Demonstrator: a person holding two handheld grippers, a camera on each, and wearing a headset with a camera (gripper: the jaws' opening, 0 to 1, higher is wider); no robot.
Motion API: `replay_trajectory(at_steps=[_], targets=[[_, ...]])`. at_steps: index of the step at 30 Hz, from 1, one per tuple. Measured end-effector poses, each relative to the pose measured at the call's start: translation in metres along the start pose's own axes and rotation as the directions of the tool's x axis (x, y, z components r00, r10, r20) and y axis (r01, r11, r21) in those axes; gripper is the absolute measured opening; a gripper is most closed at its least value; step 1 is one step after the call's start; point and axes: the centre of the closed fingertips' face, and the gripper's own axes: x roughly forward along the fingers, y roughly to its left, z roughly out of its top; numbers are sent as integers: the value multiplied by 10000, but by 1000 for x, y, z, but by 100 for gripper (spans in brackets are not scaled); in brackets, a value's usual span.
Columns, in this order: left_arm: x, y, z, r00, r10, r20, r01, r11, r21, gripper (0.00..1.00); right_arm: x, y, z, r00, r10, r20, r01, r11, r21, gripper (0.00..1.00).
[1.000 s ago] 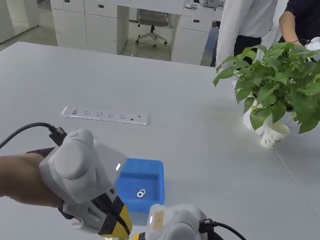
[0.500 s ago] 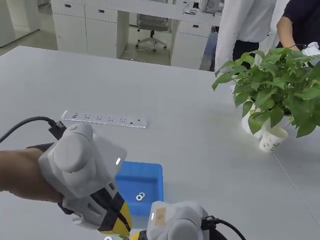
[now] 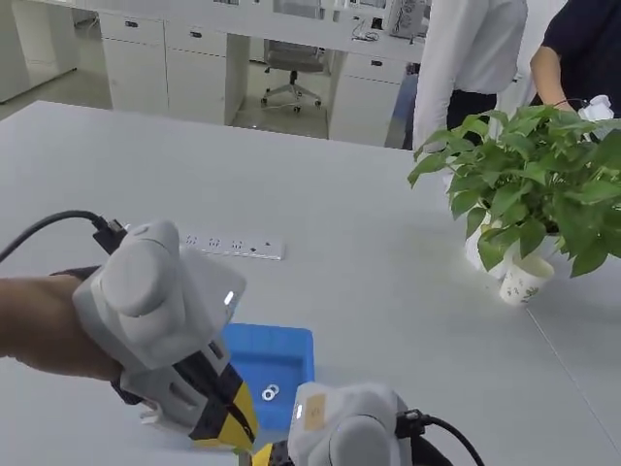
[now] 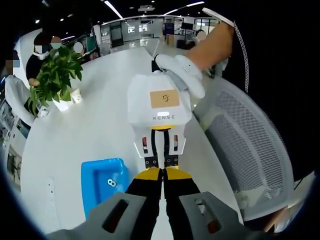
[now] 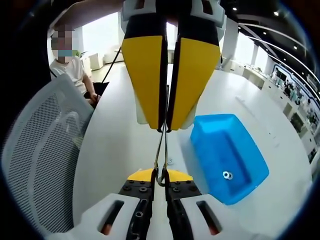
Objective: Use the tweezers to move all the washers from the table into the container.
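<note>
- The left gripper [image 5: 167,126] and right gripper [image 5: 159,181] each clamped the tweezers [image 5: 161,150].
- Tweezer arms sat nearly together; their catch couldn't be told.
- Washers [image 5: 227,175] lay in the blue container [image 5: 200,142].

white-bodied left tool [image 3: 239,437] and right tool [image 4: 161,163], yellow-and-black jaws, black cable [image 3: 47,249]; tan label [image 4: 164,98] on the right.

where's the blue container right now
Low centre in the head view: the blue container sits on the table, nearer than the power strip, with a washer inside.
</note>
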Motion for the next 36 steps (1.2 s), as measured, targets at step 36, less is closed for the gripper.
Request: replay_trajectory(at_steps=[36], targets=[[-36,53,18,9985,545,89,-546,9985,93,4,-23,-63,29,9987,-463,223,472,9981,-404,9]])
